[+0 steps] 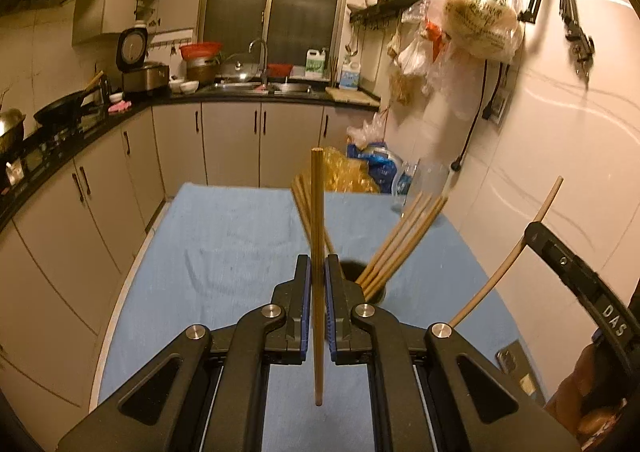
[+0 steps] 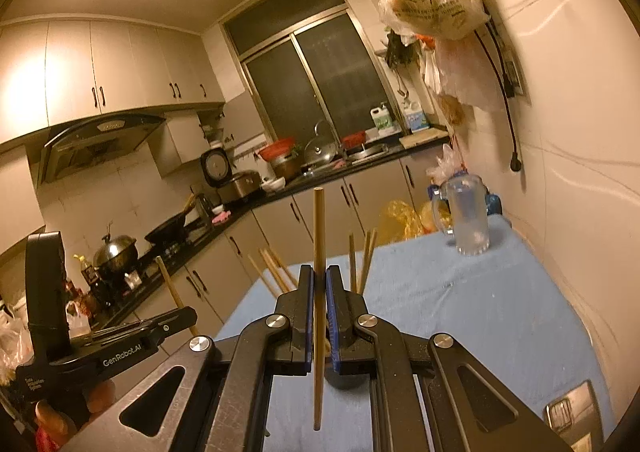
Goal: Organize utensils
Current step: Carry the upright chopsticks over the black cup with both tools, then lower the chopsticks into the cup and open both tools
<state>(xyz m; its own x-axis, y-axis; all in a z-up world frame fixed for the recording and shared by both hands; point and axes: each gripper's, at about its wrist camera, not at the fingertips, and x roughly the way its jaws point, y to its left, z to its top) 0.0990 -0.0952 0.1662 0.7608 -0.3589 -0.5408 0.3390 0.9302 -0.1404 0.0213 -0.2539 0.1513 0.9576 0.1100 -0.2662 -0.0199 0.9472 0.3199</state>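
Note:
My left gripper [image 1: 317, 272] is shut on a wooden chopstick [image 1: 317, 211] held upright above the blue cloth table [image 1: 224, 244]. Just behind its fingers a dark holder cup [image 1: 374, 292] holds several chopsticks [image 1: 404, 240] that fan out. My right gripper [image 2: 319, 280] is shut on another upright chopstick [image 2: 319, 236]; the cup is hidden behind its fingers, with chopstick tips [image 2: 362, 256] showing either side. The right gripper also shows at the right of the left wrist view [image 1: 568, 264] with its chopstick [image 1: 508, 264]. The left gripper shows at the left of the right wrist view [image 2: 120, 340].
A clear glass mug [image 2: 468, 219] stands at the table's far right corner. Plastic bags [image 1: 360, 167] lie beyond the far edge. A tiled wall [image 1: 560, 139] with hanging bags and a cord runs along the right. Kitchen counters [image 1: 80, 127] with pans lie left and behind.

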